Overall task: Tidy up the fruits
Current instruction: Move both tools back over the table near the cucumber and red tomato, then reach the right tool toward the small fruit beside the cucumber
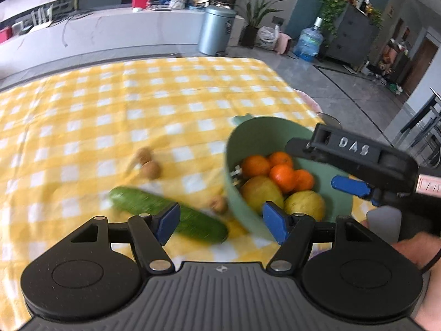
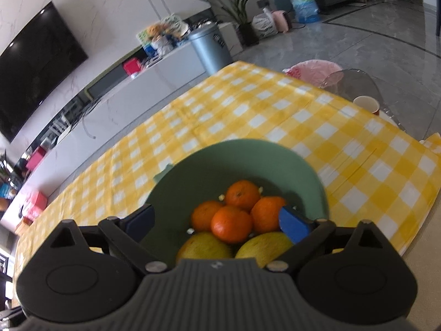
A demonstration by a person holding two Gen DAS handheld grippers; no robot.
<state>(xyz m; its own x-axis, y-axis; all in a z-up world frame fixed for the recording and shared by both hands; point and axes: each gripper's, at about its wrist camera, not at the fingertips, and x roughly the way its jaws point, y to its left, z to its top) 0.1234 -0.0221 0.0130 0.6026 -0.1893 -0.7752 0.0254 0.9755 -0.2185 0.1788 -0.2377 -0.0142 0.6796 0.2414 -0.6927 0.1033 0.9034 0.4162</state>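
green bowl (image 2: 237, 160), four oranges (image 2: 231, 223), two pears (image 2: 264, 245)

Fruit bowl on a checked cloth, seen from my left gripper

My left gripper (image 1: 220, 224) hangs over the yellow-and-white checked tablecloth (image 1: 110, 104), its blue pads spread with nothing gripped between them. Beyond the left pad lies a green cucumber (image 1: 165, 216), blurred; further off sit two small brown fruits (image 1: 147, 162), a third (image 1: 219, 204) just beside the green bowl (image 1: 242, 143). The bowl holds four oranges (image 1: 278, 172) and two yellow-green fruits (image 1: 281, 200). My right gripper (image 1: 350, 186) reaches in from the right above the bowl's rim, my hand (image 1: 413, 248) behind it. In the background stand a grey bin (image 1: 216, 30) and a water jug (image 1: 308, 42).
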